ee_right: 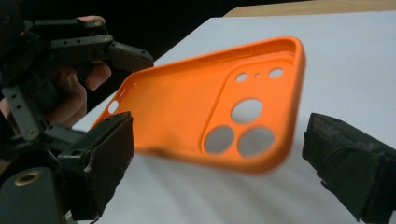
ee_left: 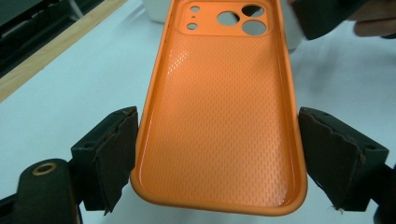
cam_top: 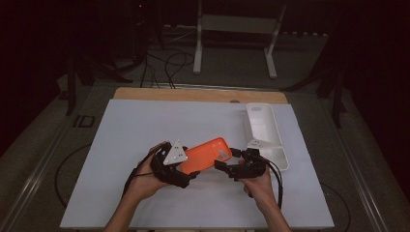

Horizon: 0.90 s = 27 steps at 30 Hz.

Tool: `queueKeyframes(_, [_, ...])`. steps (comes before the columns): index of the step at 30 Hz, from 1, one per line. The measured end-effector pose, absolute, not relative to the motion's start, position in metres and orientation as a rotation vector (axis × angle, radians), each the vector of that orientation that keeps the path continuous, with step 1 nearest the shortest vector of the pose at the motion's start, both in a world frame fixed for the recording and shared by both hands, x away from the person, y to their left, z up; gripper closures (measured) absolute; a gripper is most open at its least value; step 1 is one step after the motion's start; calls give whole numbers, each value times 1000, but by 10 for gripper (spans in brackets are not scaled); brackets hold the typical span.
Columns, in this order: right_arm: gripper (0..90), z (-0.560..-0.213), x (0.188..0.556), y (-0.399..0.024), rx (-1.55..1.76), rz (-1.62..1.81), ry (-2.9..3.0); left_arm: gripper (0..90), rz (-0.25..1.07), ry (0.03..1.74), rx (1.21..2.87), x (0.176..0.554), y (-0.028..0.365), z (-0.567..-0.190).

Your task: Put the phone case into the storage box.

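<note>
I hold the orange rubbery phone case (cam_top: 205, 154) up off the white table sheet (cam_top: 145, 130), near the front middle of the table, with its hollow inside facing up and its camera holes at the far-right end. My left gripper (cam_top: 176, 169) has it by the plain end — in the left gripper view the two black padded jaws stand one on each long edge of the case (ee_left: 219, 121), the left pad touching the rim, the right pad just at the other rim, so I am clamped across its width. The inside shows a fine dimpled pattern and a raised panel around the camera holes.

My right gripper (cam_top: 237, 166) sits at the camera end of the case. In the right gripper view its jaws stand wide apart, released — the left pad (ee_right: 105, 163) lies near the case's (ee_right: 210, 112) lower long edge, the right pad is well clear of the corner, and neither presses on it. The case is slightly blurred there and tilts across the gap between the jaws, with my left hand (ee_right: 74, 93) and its gripper beyond.

A long white plastic tray (cam_top: 263, 130) lies on the sheet just behind my right hand (cam_top: 258, 186), running towards the far edge, where a strip of bare wooden tabletop (cam_top: 198, 94) shows.
</note>
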State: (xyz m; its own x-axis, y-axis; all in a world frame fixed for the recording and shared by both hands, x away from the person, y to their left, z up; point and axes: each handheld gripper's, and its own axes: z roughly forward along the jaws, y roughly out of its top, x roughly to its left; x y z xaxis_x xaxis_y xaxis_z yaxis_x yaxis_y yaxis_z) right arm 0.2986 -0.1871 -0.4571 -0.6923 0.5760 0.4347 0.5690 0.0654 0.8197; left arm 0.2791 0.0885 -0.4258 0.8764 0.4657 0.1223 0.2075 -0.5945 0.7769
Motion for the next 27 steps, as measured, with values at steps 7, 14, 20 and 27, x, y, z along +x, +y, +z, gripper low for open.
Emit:
queueKeyframes(7, [149,-454,300,-185,1262,1808,2304,164,386,426,2188,275,83,-423])
queueKeyframes(14, [420,-448,298,-181,1314,1817,2314,162,385,416,2201,276,82,-425])
queueKeyframes(20, [632,-445,296,-178,1333,1871,2365,162,389,431,2240,278,77,-434])
queueKeyframes(27, [772,-440,294,-170,1365,1825,2363,160,393,438,2253,278,74,-440])
